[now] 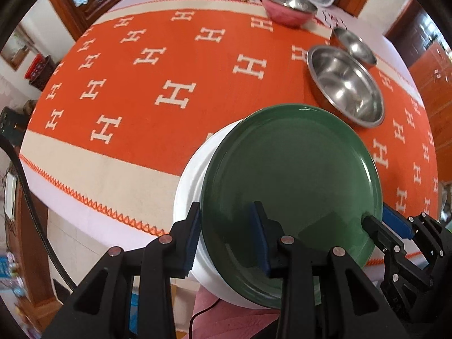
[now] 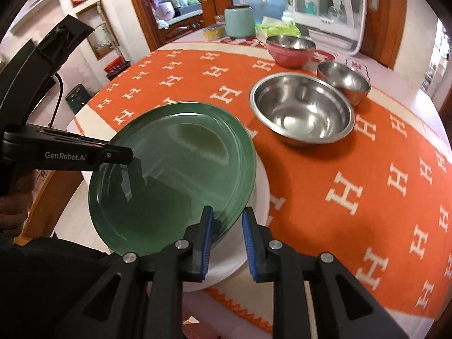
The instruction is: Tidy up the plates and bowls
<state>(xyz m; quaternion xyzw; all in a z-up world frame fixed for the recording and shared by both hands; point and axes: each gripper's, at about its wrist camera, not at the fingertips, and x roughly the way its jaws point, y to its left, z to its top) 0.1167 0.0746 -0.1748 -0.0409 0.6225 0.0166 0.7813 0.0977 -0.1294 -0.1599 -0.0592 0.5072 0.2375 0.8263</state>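
Note:
A green plate (image 1: 291, 186) rests tilted on a white plate (image 1: 192, 186) at the table's near edge; both show in the right wrist view, green plate (image 2: 175, 175) over white plate (image 2: 258, 212). My left gripper (image 1: 226, 240) straddles the near-left rims of both plates, one finger under and one on top. My right gripper (image 2: 224, 243) straddles the green plate's right rim; it also shows in the left wrist view (image 1: 381, 228). Whether either grip is tight is unclear. A large steel bowl (image 2: 302, 110), a small steel bowl (image 2: 343, 79) and a pink bowl (image 2: 291, 48) stand further back.
The table wears an orange cloth with white H marks (image 1: 175, 93). At the far edge stand a mint canister (image 2: 240, 22), green packets (image 2: 276, 28) and a white dish rack (image 2: 327, 8). Wooden cabinets stand behind the table.

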